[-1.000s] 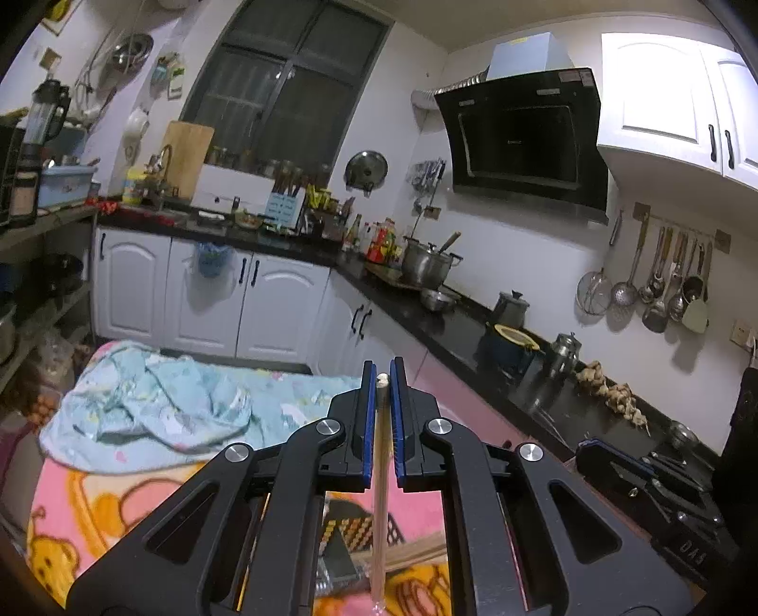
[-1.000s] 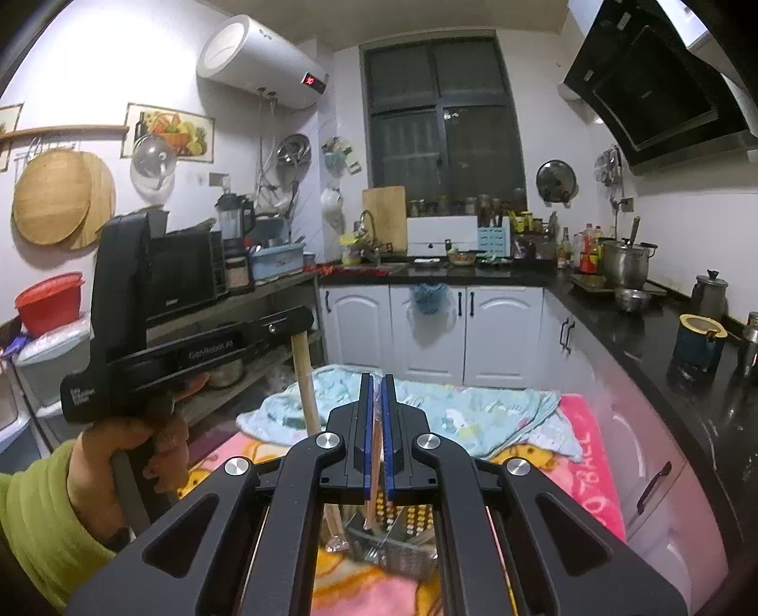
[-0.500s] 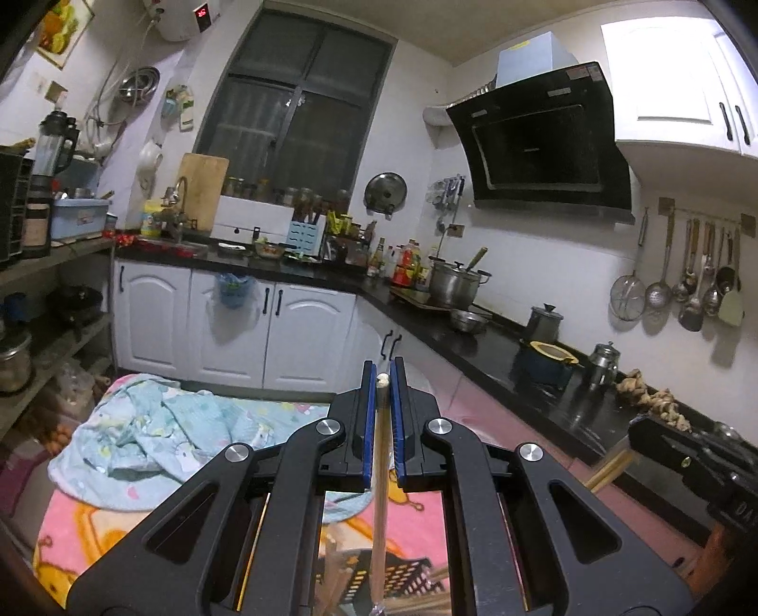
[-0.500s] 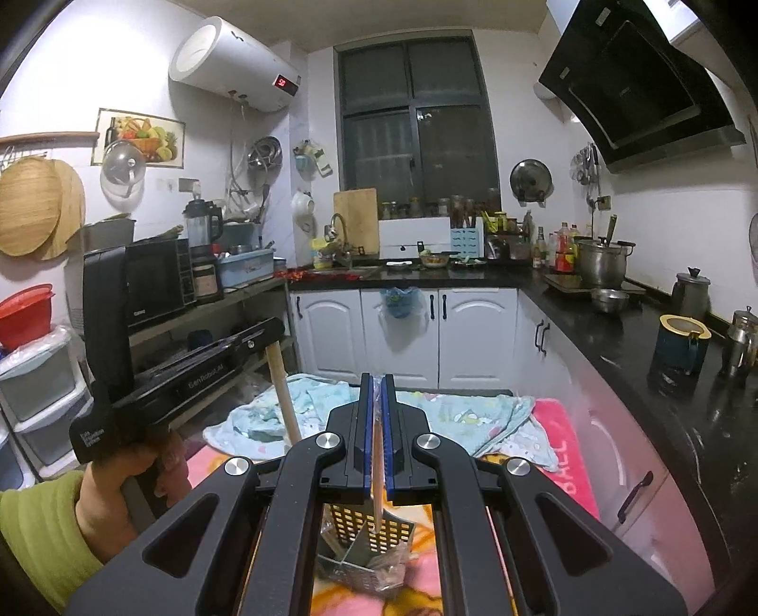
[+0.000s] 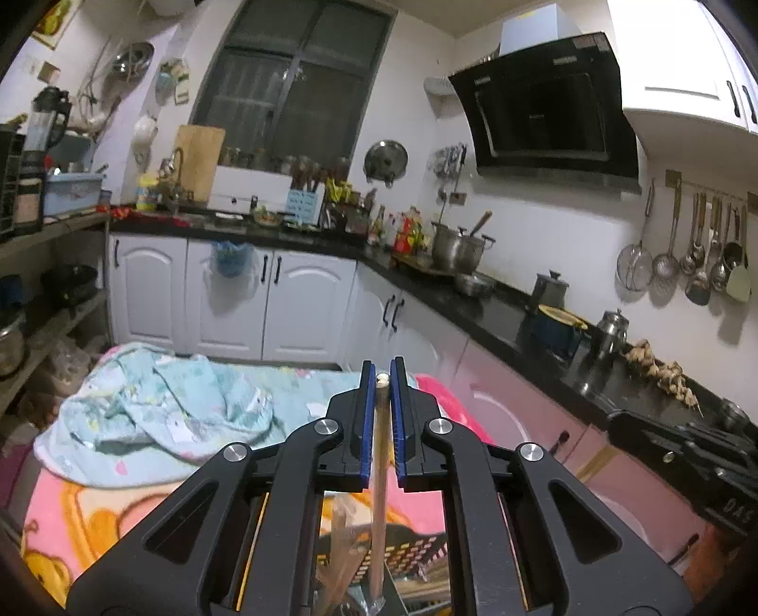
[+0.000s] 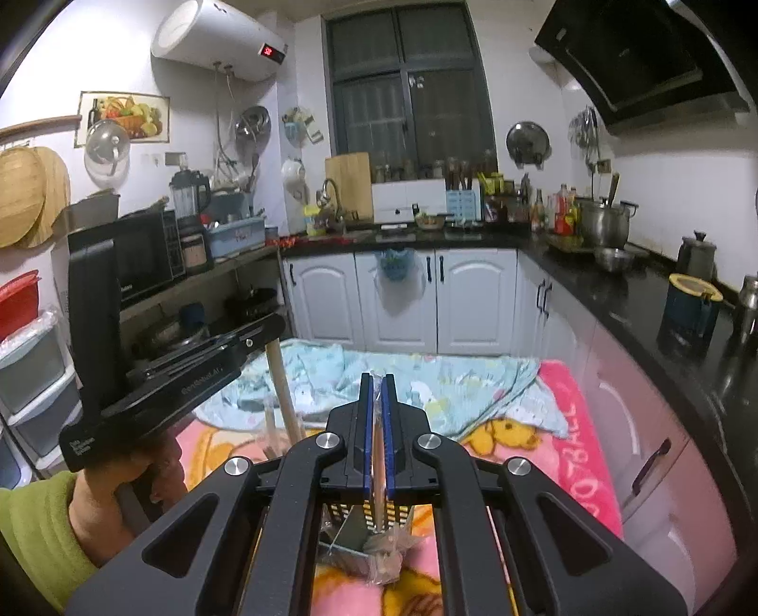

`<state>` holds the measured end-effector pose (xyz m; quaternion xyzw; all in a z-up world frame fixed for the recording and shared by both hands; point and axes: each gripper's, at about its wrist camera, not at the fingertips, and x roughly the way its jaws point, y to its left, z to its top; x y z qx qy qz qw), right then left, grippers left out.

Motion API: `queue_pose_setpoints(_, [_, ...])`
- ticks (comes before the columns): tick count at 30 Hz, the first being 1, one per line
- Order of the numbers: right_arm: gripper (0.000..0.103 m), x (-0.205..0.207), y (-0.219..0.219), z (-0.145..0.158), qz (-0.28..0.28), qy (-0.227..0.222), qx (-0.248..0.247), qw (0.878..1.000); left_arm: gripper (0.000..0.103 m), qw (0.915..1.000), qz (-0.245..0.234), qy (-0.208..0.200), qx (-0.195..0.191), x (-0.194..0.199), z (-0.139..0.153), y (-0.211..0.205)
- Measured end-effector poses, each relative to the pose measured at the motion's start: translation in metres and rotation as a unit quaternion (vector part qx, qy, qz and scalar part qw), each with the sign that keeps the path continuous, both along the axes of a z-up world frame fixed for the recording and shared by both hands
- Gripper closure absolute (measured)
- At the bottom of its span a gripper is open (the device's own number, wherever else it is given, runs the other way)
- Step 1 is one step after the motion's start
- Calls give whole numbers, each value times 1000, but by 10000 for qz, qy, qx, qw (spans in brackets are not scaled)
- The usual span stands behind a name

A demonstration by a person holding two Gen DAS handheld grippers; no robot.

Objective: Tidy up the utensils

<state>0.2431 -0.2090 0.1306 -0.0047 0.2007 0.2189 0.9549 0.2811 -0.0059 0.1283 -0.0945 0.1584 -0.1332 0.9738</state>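
Chopstick (image 5: 380, 474) pinched between left gripper (image 5: 382, 374) pads

I face a dark window (image 6: 410, 90) set in a white wall, night behind its panes. White cabinets (image 6: 402, 298) run under a black countertop (image 6: 630, 289) that turns the corner to my right. A black range hood (image 5: 545, 104) hangs above it, and a white water heater (image 6: 215, 40) sits high on the left wall. Open shelves (image 5: 52, 265) stand left.
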Motion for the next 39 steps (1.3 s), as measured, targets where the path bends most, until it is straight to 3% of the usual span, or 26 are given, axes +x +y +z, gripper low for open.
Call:
queue_pose_setpoints(2, [96,4,3,-8,-11,102,-52,9999,91,10000,-27,87,22,0,-4,0])
queue_pose_setpoints(4, [74,6,3,-14,-17,208,-55,9998,79,9999,-49,142,27,-1,-7,1])
queue_pose_setpoints(5, [69,6,3,-16,-19,229,-43,9997,73,9998,-72,163,15,-2,-7,3])
queue_pose_setpoints(9, [61,2,-2,-21,-50,279,37,9996,53,9997,-77,224,-30,-10,-6,8])
queue_pose_setpoints(13, [48,-10,-8,-21,-97,185,62,9998,22,9997,-6,199,-138,-24,-1,18])
queue_pose_setpoints(15, [45,-17,-11,-20,-123,131,91,9998,13,9996,36,180,-198,-33,2,24])
queue_pose_setpoints(20, [30,-37,-21,-19,-167,-16,80,9998,11,9989,192,227,-370,-54,8,39])
queue_pose_setpoints(28, [7,-74,-29,-24,-292,-276,83,9992,11,9981,284,436,-322,-86,3,51])
queue_pose_setpoints(39, [7,-114,-29,-47,-382,-338,117,9986,11,9963,313,797,-27,-128,-37,47])
